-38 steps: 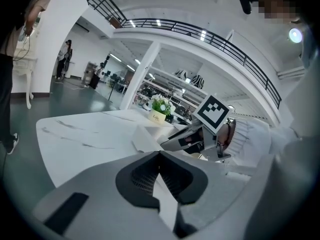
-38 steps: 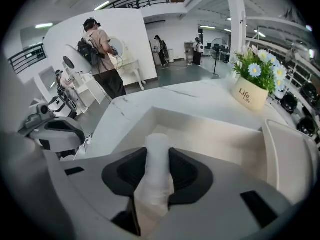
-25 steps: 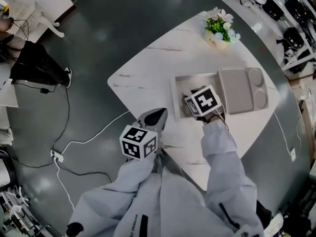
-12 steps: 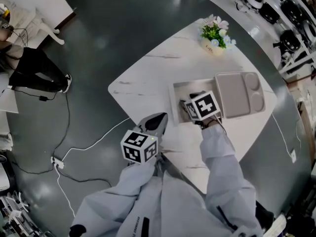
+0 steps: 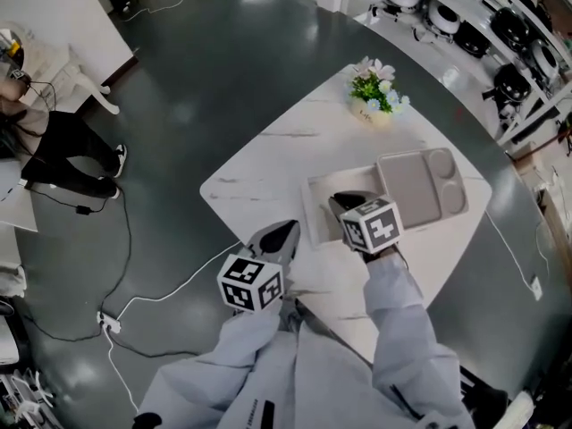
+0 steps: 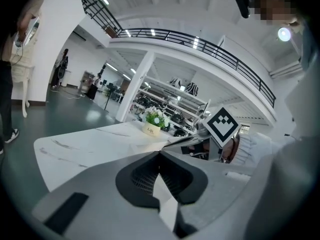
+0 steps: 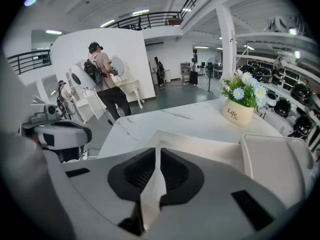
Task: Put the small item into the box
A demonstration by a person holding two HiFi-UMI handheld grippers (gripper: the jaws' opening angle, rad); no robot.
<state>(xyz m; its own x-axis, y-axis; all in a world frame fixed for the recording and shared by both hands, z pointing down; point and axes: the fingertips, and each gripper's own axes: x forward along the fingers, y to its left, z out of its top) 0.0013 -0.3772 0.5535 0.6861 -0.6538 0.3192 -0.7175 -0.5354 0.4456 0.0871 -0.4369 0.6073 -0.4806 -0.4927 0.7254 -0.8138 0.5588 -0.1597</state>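
The open shallow box (image 5: 317,195) lies on the white marble table (image 5: 259,172), with its beige lid (image 5: 422,184) laid beside it on the right. My right gripper (image 5: 339,203) hovers at the box's near edge and points into it. Its jaws are closing and stand almost together, with nothing between them (image 7: 157,151). The box (image 7: 210,145) lies just beyond them. I cannot make out the small item; the gripper hides much of the box's inside. My left gripper (image 5: 290,229) is shut and empty at the table's near-left edge (image 6: 160,154).
A potted flower (image 5: 374,92) stands at the table's far corner, also in the right gripper view (image 7: 241,109). Cables (image 5: 152,266) run over the dark floor at the left. People stand by a white wall (image 7: 105,79). Shelves with equipment (image 5: 500,34) line the right.
My right gripper has drawn back from inside the box towards its near edge. The left gripper has stayed about where it was.
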